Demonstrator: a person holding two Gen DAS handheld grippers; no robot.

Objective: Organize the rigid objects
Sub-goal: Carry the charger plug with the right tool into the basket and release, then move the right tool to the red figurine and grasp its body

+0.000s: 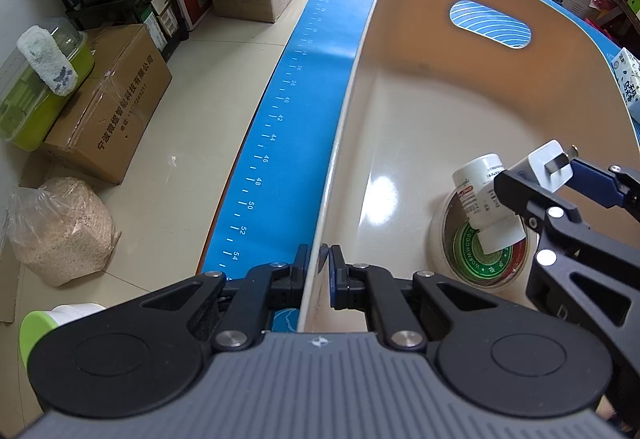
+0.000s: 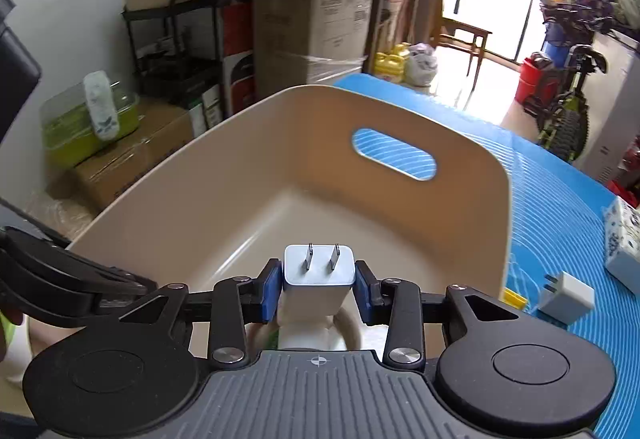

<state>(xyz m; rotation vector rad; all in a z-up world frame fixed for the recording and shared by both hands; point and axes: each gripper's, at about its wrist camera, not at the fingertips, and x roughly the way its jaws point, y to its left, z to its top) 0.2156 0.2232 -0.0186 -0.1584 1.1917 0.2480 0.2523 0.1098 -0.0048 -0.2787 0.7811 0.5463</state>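
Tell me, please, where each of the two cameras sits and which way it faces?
Left wrist: on the left gripper, looking steeply down along jaws clamped on the beige bin wall; the right gripper shows.
Right wrist: on the right gripper, facing into the bin, jaws holding a white charger.
Shared: bin, charger, blue mat.

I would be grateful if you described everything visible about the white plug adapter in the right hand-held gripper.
The white plug adapter is a small, rounded, boxy charger of glossy plastic with two flat metal prongs on its top face, pointing up and away from the camera. It sits between the blue pads of the right hand-held gripper, which grip its two sides. It is held in the air above the inside of the beige bin, over a white bottle lying on a tape roll.
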